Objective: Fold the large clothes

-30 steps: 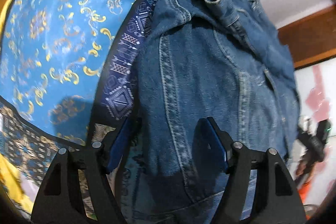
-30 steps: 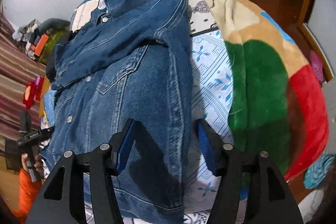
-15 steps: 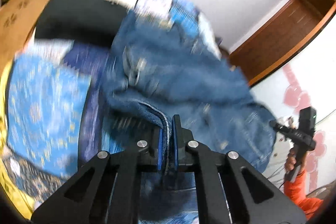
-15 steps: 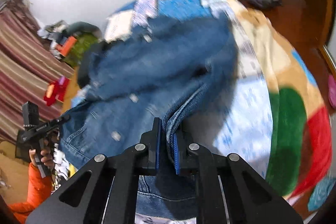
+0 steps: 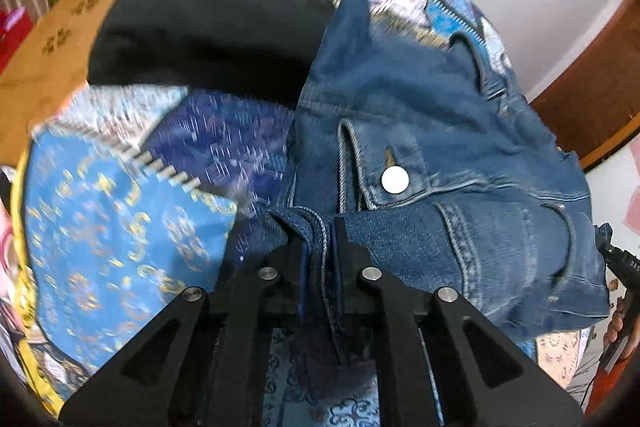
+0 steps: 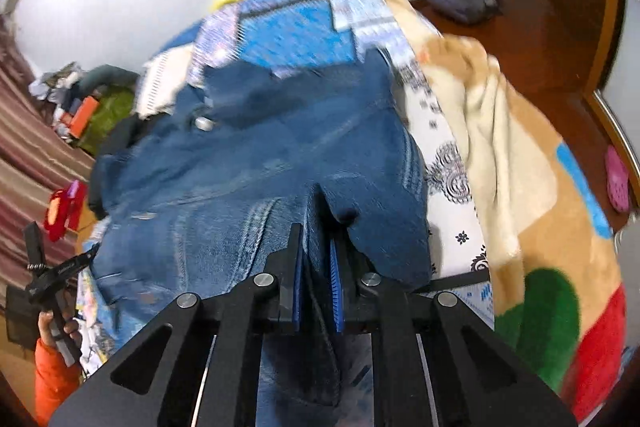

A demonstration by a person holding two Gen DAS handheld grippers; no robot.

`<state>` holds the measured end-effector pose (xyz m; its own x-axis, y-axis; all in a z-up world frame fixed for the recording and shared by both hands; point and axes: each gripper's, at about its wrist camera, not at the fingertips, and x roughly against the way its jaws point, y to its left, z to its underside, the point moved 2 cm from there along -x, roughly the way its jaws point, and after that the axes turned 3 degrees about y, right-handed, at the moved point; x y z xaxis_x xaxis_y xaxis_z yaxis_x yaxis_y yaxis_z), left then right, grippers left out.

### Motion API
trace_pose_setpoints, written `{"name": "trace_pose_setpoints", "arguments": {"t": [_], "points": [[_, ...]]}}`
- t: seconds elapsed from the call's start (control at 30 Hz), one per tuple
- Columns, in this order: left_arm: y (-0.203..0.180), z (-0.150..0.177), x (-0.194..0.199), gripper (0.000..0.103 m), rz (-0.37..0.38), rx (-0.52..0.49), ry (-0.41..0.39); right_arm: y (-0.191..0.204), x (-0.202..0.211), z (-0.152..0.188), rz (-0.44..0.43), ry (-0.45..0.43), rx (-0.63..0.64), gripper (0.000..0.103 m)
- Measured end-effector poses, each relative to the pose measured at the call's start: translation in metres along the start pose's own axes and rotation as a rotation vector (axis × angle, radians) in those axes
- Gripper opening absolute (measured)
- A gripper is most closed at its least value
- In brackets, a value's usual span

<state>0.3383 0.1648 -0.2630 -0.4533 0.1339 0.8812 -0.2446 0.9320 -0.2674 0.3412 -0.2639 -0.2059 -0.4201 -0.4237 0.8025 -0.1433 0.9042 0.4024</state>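
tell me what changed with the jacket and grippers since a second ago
Both the left gripper and the right gripper closed on the hem of the denim jacket and carried it up toward the collar. The patchwork quilt stayed put.

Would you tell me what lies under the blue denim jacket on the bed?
Under the blue denim jacket lies a blue patterned patchwork bedspread, with a black garment beside its far edge. What the denim covers stays hidden.
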Motion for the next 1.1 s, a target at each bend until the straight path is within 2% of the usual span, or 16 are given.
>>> {"name": "trace_pose_setpoints", "arguments": {"t": [0.13, 0.17, 0.2, 0.27, 0.3, 0.33, 0.37, 0.43, 0.6, 0.67, 0.83, 0.87, 0.9, 0.93, 1.0, 1.1], "points": [[-0.002, -0.001, 0.009, 0.012, -0.005, -0.023, 0.0, 0.002, 0.008, 0.0, -0.022, 0.004, -0.015, 0.014], [-0.002, -0.001, 0.015, 0.018, -0.006, -0.03, 0.006, 0.004, 0.013, 0.0, -0.018, 0.014, -0.008, 0.015], [-0.002, 0.0, 0.021, 0.029, -0.006, -0.039, 0.009, 0.005, 0.015, 0.0, -0.014, 0.022, -0.003, 0.018], [-0.001, 0.005, 0.034, 0.043, 0.008, -0.051, 0.002, 0.009, 0.023, 0.003, -0.008, 0.043, 0.011, 0.028], [-0.001, 0.008, 0.039, 0.049, 0.013, -0.056, -0.006, 0.009, 0.025, 0.004, -0.01, 0.046, 0.015, 0.038], [-0.001, 0.012, 0.042, 0.051, 0.014, -0.061, -0.012, 0.011, 0.028, 0.007, -0.013, 0.043, 0.019, 0.048], [0.001, 0.017, 0.045, 0.054, 0.013, -0.065, -0.012, 0.011, 0.03, 0.01, -0.009, 0.039, 0.024, 0.052], [0.003, 0.026, 0.047, 0.057, 0.017, -0.065, -0.004, 0.014, 0.035, 0.018, 0.019, 0.032, 0.054, 0.054], [0.004, 0.045, 0.028, 0.057, 0.1, -0.047, 0.073, 0.009, 0.024, 0.04, 0.002, 0.104, 0.043, 0.054], [0.002, 0.049, 0.019, 0.057, 0.145, -0.038, 0.109, 0.008, 0.022, 0.045, -0.011, 0.086, 0.033, 0.055], [-0.002, 0.047, 0.009, 0.057, 0.15, -0.013, 0.108, 0.011, 0.02, 0.043, -0.118, 0.102, -0.014, 0.055], [-0.002, 0.046, 0.009, 0.054, 0.149, -0.014, 0.102, 0.016, 0.02, 0.044, -0.125, 0.107, 0.0, 0.053], [-0.003, 0.046, 0.012, 0.045, 0.147, -0.02, 0.089, 0.02, 0.021, 0.046, -0.128, 0.109, 0.016, 0.048], [-0.004, 0.046, 0.015, 0.042, 0.141, -0.03, 0.083, 0.024, 0.021, 0.049, -0.127, 0.11, 0.028, 0.034], [-0.006, 0.047, 0.022, 0.027, 0.128, -0.056, 0.079, 0.031, 0.018, 0.053, -0.157, 0.146, 0.052, 0.018], [-0.011, 0.045, 0.041, 0.012, 0.169, -0.089, 0.063, 0.044, 0.023, 0.055, -0.23, 0.151, 0.069, 0.017]]}}
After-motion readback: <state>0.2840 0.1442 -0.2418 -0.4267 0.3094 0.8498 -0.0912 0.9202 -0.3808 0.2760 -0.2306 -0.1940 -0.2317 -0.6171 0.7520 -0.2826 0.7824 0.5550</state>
